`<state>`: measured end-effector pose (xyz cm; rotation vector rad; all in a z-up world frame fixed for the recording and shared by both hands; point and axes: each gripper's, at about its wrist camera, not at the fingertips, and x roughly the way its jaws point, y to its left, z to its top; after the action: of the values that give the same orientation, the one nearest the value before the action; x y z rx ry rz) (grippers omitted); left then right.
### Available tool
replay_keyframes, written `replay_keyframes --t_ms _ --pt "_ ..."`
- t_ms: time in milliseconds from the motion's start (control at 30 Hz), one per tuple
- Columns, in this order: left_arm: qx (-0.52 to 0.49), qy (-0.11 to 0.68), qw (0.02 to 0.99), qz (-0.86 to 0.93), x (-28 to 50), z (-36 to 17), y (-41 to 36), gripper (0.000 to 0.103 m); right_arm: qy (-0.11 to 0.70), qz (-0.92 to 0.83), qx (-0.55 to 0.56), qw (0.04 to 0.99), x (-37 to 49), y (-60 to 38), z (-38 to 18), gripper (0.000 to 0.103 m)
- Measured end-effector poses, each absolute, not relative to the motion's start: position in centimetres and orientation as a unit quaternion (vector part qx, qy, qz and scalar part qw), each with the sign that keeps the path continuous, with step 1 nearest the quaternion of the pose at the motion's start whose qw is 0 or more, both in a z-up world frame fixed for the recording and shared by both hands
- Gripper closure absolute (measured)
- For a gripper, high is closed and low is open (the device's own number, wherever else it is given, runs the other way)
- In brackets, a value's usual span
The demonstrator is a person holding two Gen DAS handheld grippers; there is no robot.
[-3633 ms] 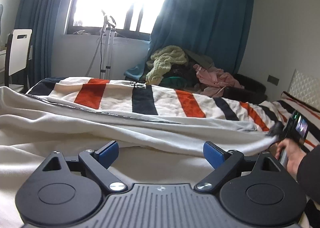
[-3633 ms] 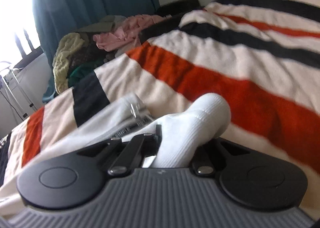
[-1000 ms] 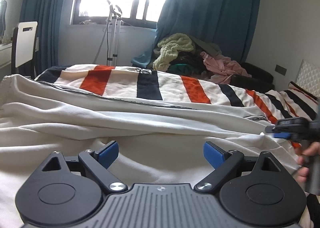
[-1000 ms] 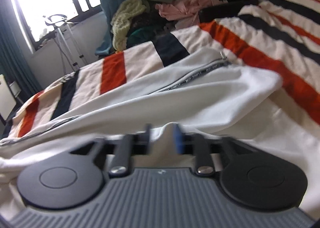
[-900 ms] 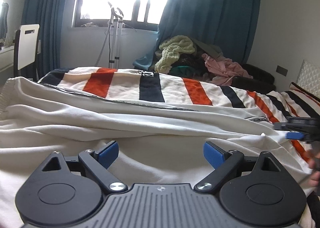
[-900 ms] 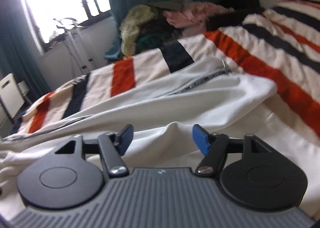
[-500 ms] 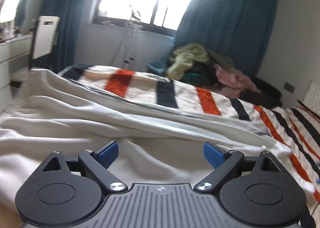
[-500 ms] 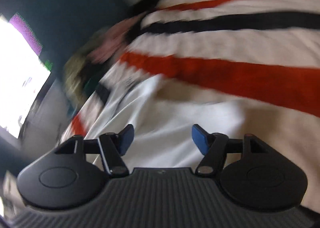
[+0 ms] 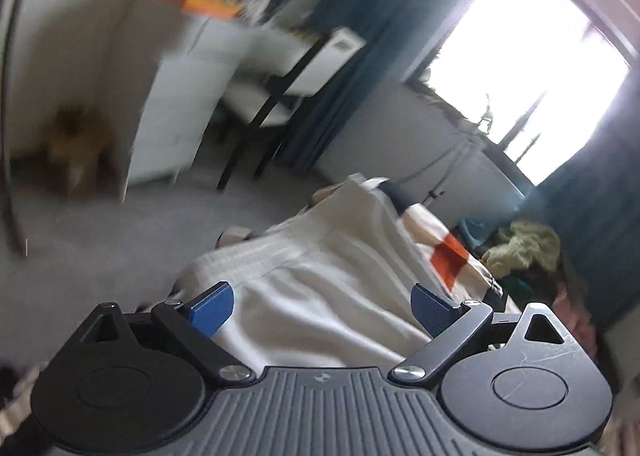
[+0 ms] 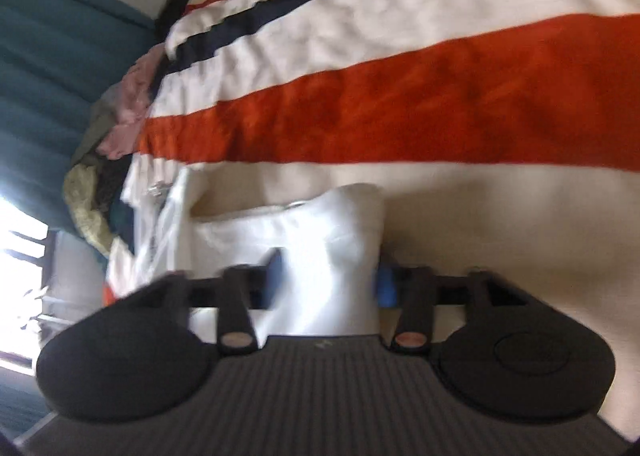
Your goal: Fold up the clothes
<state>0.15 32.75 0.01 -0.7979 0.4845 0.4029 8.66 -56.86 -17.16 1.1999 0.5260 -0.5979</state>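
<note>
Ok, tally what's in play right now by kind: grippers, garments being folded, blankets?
Grippers: 2, left gripper open; right gripper jaws just been closing, fabric between them
Garments being folded: 1, white garment
Blankets: 1, striped blanket
Total: 4

no readable text, labels, brands or numbers in either view

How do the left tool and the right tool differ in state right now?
The left tool stands wide open with nothing between its blue pads, hovering over the cream garment. The right tool has just been closing, and a bunched white fold of the garment sits between its much narrower pads. The left view takes in the floor and window; the right looks onto the striped blanket. Both views are blurred.
</note>
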Motion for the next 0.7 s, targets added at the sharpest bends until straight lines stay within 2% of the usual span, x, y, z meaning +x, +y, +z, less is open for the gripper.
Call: replay_keyframes --t_ms 33,100,200,433,500,633,700 --pt "-0.412 0.247 0.856 0.192 -0.1 -1.1 33.9 0.006 0.236 -0.265 0.55 0.756 8.9 -56.7 -17.1 0.09" --pt "-0.47 0.28 0.815 0.19 -0.4 -3.5 35.9 0.007 0.199 -0.256 0.552 0.768 8.7 -56.6 -16.4 0.095" --pt "-0.535 0.296 0.774 0.165 -0.1 -6.5 37.2 0.007 0.137 -0.251 0.545 0.788 7.9 -56.4 -14.9 0.097" --pt "-0.57 0.3 0.749 0.153 1.8 -8.4 38.0 0.005 0.074 -0.291 0.569 0.766 5.3 -57.1 -14.5 0.097" --pt "-0.569 0.294 0.755 0.143 2.3 -8.1 37.9 0.014 0.057 -0.311 0.573 0.756 4.2 -57.2 -14.5 0.097" --pt "-0.552 0.298 0.768 0.128 3.0 -8.0 37.0 0.023 0.052 -0.329 0.55 0.765 3.7 -57.2 -14.0 0.098" --pt "-0.548 0.296 0.771 0.133 3.0 -8.2 36.8 0.039 0.057 -0.332 0.547 0.767 4.0 -57.5 -14.1 0.097"
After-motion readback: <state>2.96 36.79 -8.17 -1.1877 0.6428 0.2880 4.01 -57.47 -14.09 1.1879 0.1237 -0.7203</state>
